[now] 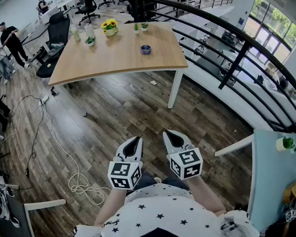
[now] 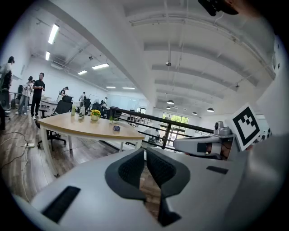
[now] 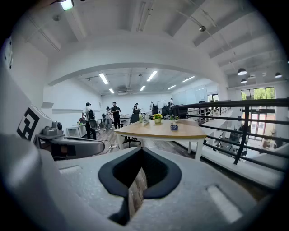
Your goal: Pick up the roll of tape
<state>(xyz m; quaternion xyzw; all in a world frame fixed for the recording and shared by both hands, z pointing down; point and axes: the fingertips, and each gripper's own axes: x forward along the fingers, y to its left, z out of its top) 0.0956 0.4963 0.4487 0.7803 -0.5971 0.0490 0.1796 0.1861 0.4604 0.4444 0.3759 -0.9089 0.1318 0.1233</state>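
Table (image 1: 116, 57) stands on open wood floor (image 1: 123, 114); black railing (image 1: 231, 43) runs past the table's right side and far end, with a strip of floor between it and the table's right edge; black office chair (image 1: 57, 34) sits at the table's left edge; white cable (image 1: 78, 183) lies looped on the floor well out from the table's near left corner; the floor off the table's near edge is bare planks.

Roll of tape (image 1: 145, 49) lies flat on the table top, right of centre, set in from the right edge; both claws are well apart from it, out past the table's near edge, pointing toward the table; left gripper (image 1: 135, 139) has its jaws together, nothing between them; right gripper (image 1: 173, 135) likewise together and empty; the two sit side by side, just apart.

Pots on the table beyond the tape: a light pot (image 1: 110, 32) holding yellow flowers (image 1: 110, 24); two small pots with green plants (image 1: 140, 27) near the far edge; one more small plant (image 1: 89, 40) toward the left edge beside a bottle (image 1: 74, 33).
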